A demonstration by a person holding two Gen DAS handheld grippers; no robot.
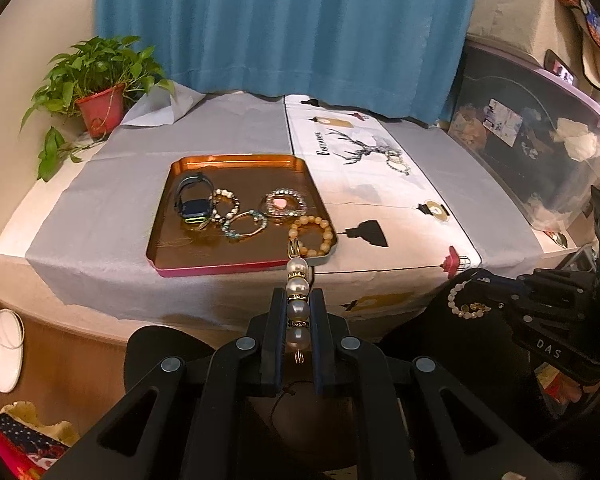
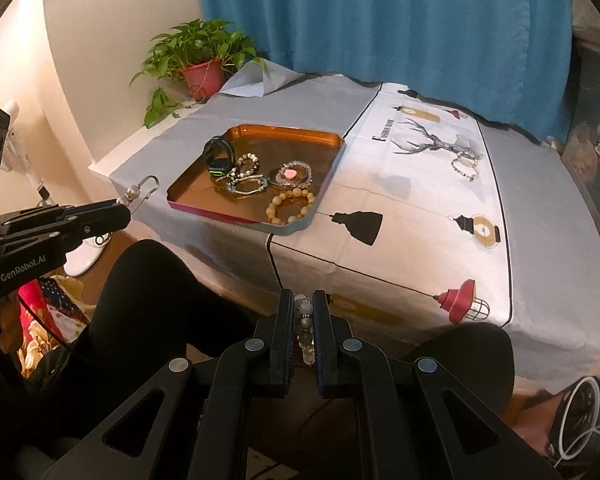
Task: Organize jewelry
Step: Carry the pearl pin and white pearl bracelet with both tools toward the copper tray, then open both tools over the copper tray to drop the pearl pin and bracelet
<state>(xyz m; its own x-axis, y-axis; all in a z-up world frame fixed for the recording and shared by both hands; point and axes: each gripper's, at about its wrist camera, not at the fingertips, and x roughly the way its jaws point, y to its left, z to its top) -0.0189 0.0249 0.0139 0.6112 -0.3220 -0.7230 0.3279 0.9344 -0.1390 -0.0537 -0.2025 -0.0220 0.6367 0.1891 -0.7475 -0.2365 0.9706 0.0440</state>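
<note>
The pearl bracelet (image 1: 298, 304) is pinched lengthwise between the left gripper (image 1: 298, 300) fingers just short of the copper tray (image 1: 236, 164), while the right gripper (image 2: 303, 308) is clamped on a smaller grey-bead bracelet (image 2: 305, 320). Both look light, limp and slippery, so grip across several beads. The tray holds one smartwatch (image 1: 194, 200) and four bracelets; two more lie on the deer-print cloth (image 1: 380, 200).

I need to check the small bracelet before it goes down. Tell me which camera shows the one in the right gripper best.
The left wrist view: the small bead bracelet hangs as an open loop from the shut right gripper, seen side-on. The right wrist view shows the bracelet only edge-on, a short row of beads pinched between the fingers.
</note>
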